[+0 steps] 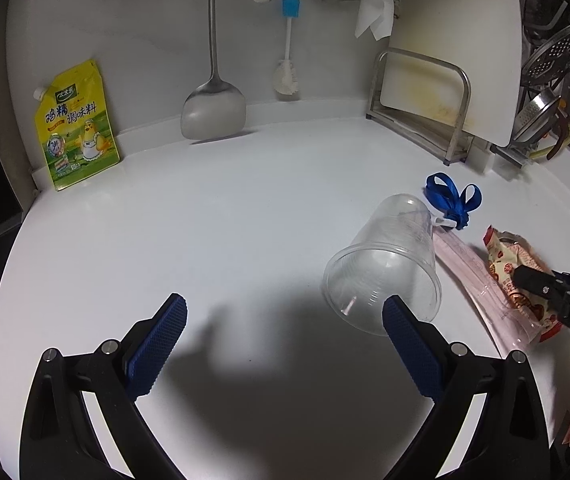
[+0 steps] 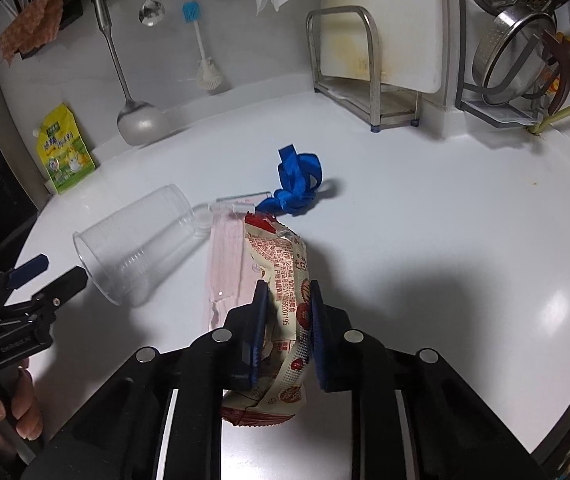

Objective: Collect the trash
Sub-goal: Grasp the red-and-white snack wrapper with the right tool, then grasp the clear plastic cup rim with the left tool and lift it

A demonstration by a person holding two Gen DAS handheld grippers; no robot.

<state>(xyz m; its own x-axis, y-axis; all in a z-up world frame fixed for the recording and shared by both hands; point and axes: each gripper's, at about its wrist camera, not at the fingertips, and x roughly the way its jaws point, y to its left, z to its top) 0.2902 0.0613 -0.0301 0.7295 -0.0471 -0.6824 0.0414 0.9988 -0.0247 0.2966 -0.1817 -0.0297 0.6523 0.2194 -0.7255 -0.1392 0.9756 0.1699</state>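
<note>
A clear plastic cup (image 1: pixel 385 268) lies on its side on the white counter (image 1: pixel 225 220), mouth toward me. My left gripper (image 1: pixel 285 308) is open and empty, its right finger just in front of the cup's rim. A crumpled red and cream snack wrapper (image 2: pixel 281 264) lies over a pink plastic sleeve (image 2: pixel 225 260). My right gripper (image 2: pixel 287 292) is shut on the wrapper. A blue ribbon (image 2: pixel 299 180) lies beyond them. The cup (image 2: pixel 137 240), wrapper (image 1: pixel 513 276) and ribbon (image 1: pixel 451 200) show in both views.
A yellow seasoning pouch (image 1: pixel 77 128) leans at the back left wall. A metal spatula (image 1: pixel 213 112), a spoon and a brush (image 1: pixel 287 72) hang on the wall. A cutting board in a metal rack (image 1: pixel 437 100) and a dish rack with strainers (image 2: pixel 521 52) stand at the back right.
</note>
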